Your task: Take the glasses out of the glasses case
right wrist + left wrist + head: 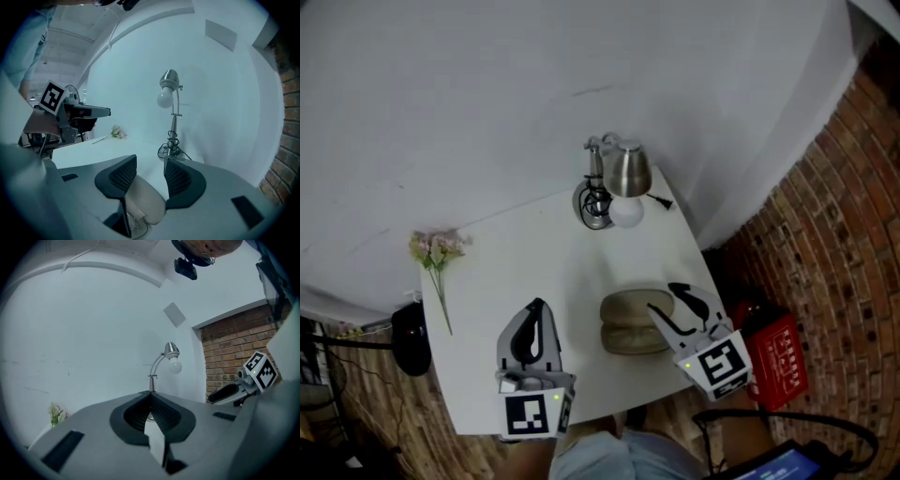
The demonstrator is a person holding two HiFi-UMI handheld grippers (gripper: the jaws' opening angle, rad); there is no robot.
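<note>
Over the beige oval glasses case on the white desk, the right gripper has its jaws apart; left of the case, the left gripper has its jaws together.

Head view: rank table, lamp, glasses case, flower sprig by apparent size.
1. table
2. lamp and glasses case: near alike; lamp rises toward the camera, so unranked
3. flower sprig, thinnest

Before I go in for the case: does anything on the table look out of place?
Nothing spilled or broken. The glasses case looks already open, lying under the right gripper's open jaws. A flower sprig lies loose and flat near the table's left edge, and the lamp's cord is bunched at its base.
</note>
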